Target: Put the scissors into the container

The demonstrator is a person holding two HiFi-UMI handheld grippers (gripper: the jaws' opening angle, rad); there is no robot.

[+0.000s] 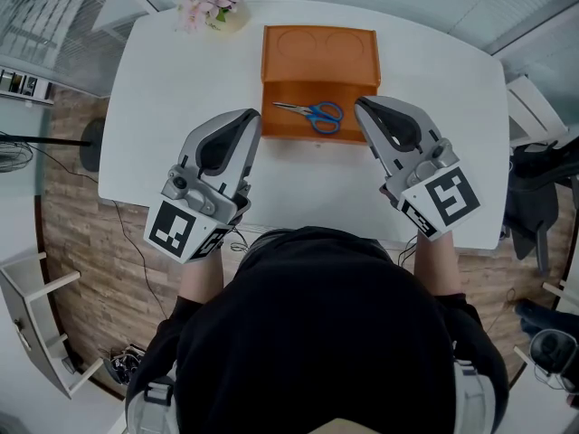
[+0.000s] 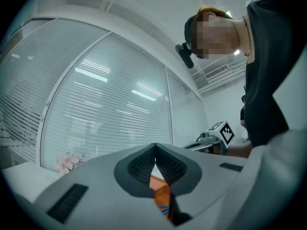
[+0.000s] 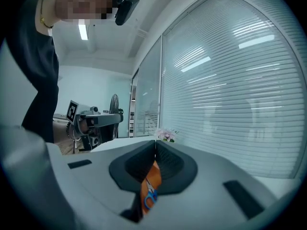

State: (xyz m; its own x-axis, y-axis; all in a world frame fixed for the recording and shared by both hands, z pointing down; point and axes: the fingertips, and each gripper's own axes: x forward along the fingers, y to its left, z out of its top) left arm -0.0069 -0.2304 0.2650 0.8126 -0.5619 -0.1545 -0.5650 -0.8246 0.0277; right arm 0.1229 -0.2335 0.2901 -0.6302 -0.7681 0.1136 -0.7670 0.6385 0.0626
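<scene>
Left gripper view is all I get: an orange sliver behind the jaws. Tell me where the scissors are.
Observer: The scissors lie flat inside the orange container, blue handles toward the right gripper.
Operator: Report that gripper's jaws.
Observer: Shut, nothing between them.
Operator: Now place my own gripper for me.
Observer: The left gripper hangs shut by the container's front left corner, across from the right one.
</scene>
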